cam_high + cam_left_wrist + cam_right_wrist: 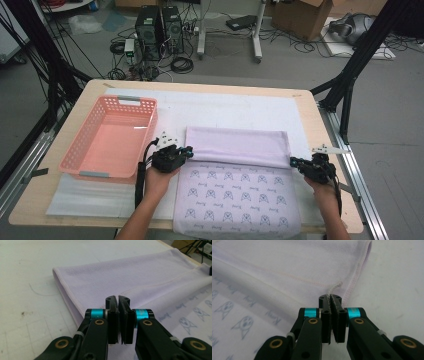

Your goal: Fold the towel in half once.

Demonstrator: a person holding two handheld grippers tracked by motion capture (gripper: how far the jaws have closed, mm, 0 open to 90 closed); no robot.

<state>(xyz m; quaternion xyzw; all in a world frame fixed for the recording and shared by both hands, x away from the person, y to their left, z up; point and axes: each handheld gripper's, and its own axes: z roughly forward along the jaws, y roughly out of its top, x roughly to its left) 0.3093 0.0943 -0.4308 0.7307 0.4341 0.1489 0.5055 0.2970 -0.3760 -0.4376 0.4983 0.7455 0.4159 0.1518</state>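
The lilac cloth (240, 175) lies on the table (310, 107) beside the pink basket (107, 137), its far part folded toward the person—left gripper (189, 149) and right gripper (294, 161) each pinch a folded-edge corner, fingers closed on fabric, likely to carry the fold evenly.

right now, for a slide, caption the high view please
Left gripper and right gripper pinch the corners of a half-folded lilac cloth beside a pink basket.

The left gripper (118, 300) and right gripper (330, 298) are black with shiny blue rings and gold screws. Black cables hang off them. Bare forearms, no sleeves.
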